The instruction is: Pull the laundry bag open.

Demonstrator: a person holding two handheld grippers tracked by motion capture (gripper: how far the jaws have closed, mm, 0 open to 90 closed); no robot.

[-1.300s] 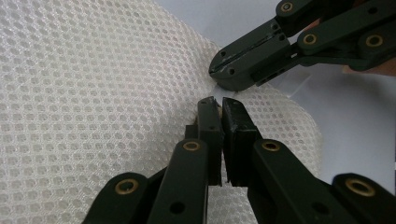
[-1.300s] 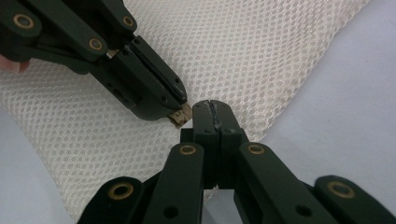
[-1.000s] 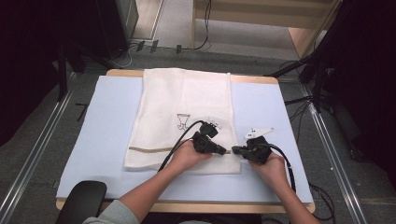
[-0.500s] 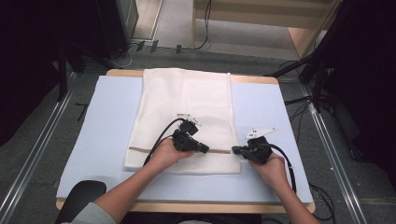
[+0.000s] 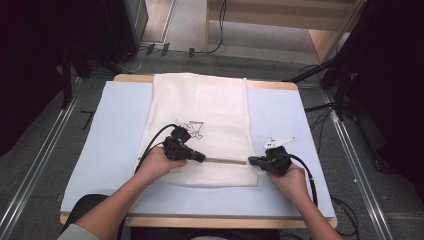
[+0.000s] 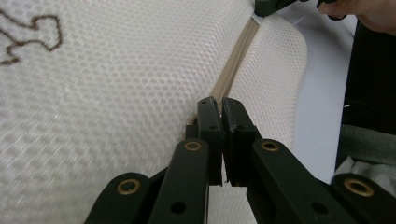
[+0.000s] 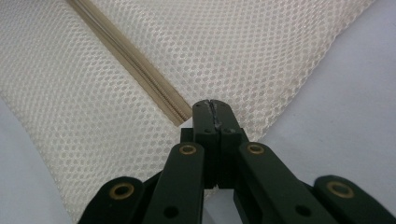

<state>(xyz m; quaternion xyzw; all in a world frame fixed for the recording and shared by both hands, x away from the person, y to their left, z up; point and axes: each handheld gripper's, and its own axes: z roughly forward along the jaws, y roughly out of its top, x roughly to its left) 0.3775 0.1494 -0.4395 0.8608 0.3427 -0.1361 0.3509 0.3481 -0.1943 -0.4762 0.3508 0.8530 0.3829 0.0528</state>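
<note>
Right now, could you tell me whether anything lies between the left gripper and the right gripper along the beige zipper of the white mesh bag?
Nothing visible does. Between the left gripper and the right gripper, the beige zipper runs bare across the white mesh bag.

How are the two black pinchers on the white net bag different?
The left gripper sits partway along the bag's tan zipper, over the mesh; the right gripper sits at the zipper's end, by the edge of the mesh bag. The left gripper's jaws show a thin gap; the right gripper's are pressed tight. Both are black, hand-held and point along the zipper.
</note>
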